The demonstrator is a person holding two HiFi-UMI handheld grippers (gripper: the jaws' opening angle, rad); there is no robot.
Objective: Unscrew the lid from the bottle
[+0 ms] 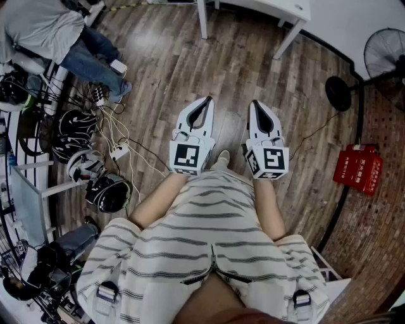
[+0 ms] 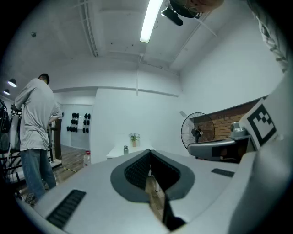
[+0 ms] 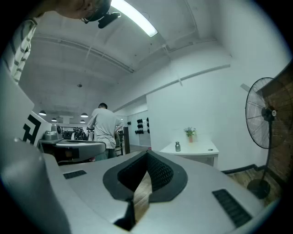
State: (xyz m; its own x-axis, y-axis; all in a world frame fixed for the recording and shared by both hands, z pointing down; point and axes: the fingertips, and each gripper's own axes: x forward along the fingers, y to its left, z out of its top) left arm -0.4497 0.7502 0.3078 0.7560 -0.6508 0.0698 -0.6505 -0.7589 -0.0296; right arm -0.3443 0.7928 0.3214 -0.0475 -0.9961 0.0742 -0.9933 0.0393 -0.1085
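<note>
L gripper [image 1: 206,101] & R gripper [image 1: 255,104] level, side by side; jaws pressed together, empty. Smooth white shells, black ribbed pads [image 3: 159,173]. Small metal bottle [image 3: 177,146] far ahead on white table [image 3: 203,149].

The bottle [image 3: 177,146] stands far off, too small to tell whether it is capped. In the head view the white table [image 1: 266,6] is cut off by the top edge, the fan [image 1: 385,54] by the right edge, and another person [image 1: 44,28] by the upper left corner.
</note>
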